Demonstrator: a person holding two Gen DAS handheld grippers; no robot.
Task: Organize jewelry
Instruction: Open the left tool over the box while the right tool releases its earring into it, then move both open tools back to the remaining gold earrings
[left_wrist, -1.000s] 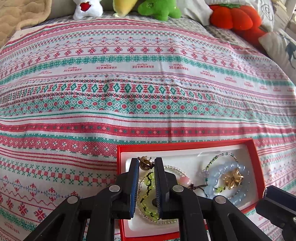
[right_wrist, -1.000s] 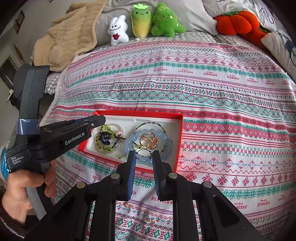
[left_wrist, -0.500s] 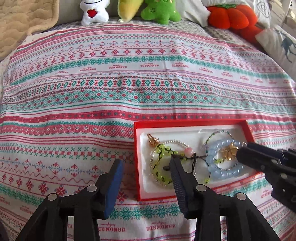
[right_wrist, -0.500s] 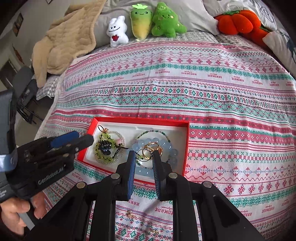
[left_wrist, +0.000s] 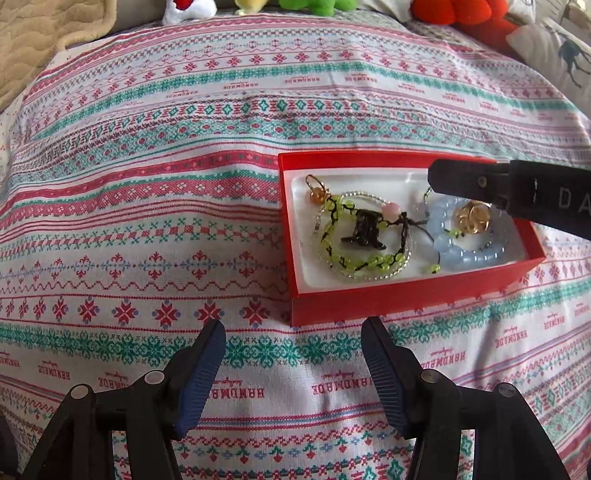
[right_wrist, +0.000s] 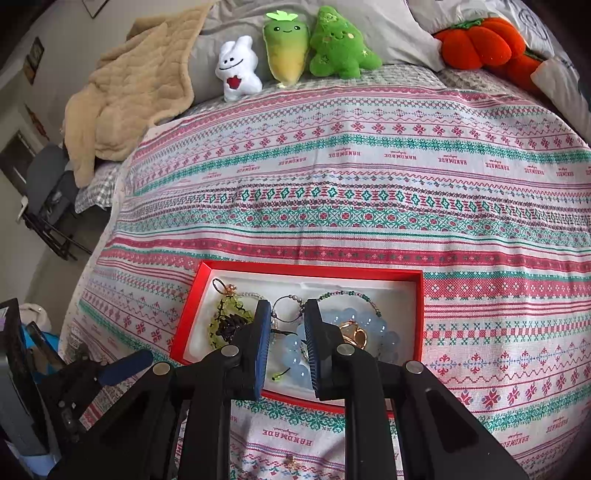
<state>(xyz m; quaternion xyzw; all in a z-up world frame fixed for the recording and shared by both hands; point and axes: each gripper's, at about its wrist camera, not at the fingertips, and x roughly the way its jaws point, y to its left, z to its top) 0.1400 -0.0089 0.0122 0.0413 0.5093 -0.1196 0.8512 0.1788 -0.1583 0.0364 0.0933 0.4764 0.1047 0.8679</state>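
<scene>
Left gripper (left_wrist: 293, 363) jaws are opening, nothing between them, box at 1 o'clock. Right gripper (right_wrist: 284, 339) jaws are kept narrow and empty over the red box (right_wrist: 186, 314). Tangled bracelets (left_wrist: 364, 236) could easily get snagged and dragged out together.

**Jewelry Box and Contents: Current Condition**

A shallow red box (left_wrist: 406, 301) with a white liner is lying open and flat on the bed's patterned cover. At its left end, a green beaded bracelet (left_wrist: 334, 236) on black cord is resting inside a clear beaded loop, with a small gold earring (left_wrist: 314, 188) lying at the corner. At the right, a pale blue beaded bracelet (left_wrist: 454, 251) is encircling a gold ring (left_wrist: 472, 219).
</scene>
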